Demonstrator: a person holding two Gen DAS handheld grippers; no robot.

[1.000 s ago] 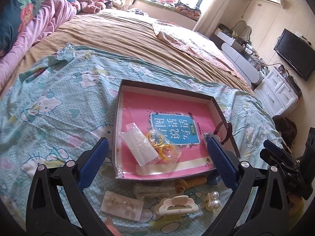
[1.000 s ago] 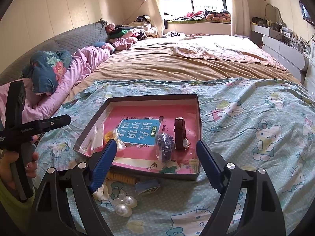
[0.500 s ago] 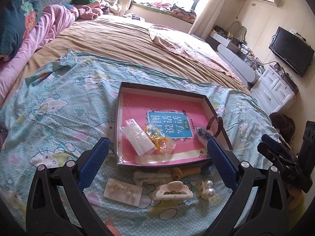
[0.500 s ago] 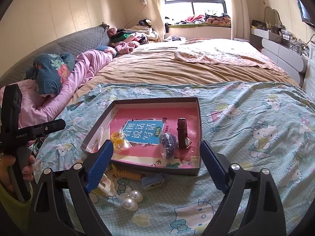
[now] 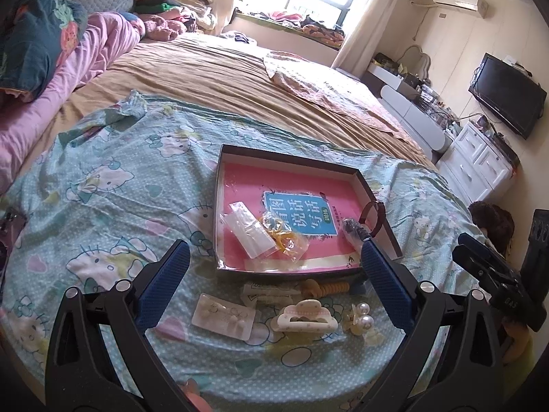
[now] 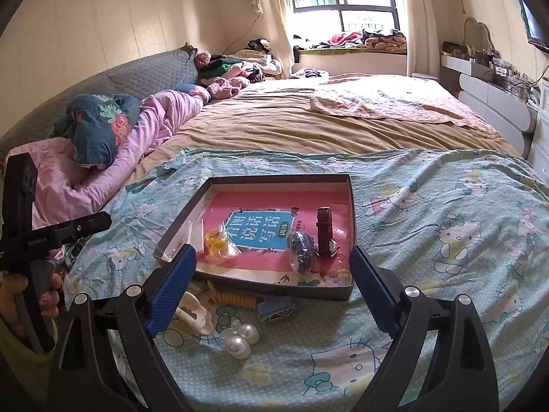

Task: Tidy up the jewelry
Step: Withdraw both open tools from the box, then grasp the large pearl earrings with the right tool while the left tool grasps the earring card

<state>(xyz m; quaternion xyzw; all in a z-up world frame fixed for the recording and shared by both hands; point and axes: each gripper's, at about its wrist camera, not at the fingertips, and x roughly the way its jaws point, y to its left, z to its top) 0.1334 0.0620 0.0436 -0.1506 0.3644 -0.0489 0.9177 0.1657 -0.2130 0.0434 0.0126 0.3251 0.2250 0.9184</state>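
The left tool (image 5: 274, 276) hangs wide open and empty over the bed (image 5: 212, 68). Between its fingers lie an earring card (image 5: 223, 316), a hair claw (image 5: 306, 316) and pearl earrings (image 5: 362, 317), just before a shallow box (image 5: 236, 151) holding bagged trinkets.

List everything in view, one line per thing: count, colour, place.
box: one, dark, pink inside, on the sheet
watch: one, brown, in box
bead bag: one, dark, in box beside watch
ring bag: one, yellow rings, in box
clear bag: one, in box
hair claw: one, cream, before box
pearl clip: one, white, before box
coil tie: one, tan, at box edge
earring card: one, white, before box
sheet: one, blue cartoon print, on bed
left gripper: open
right gripper: open
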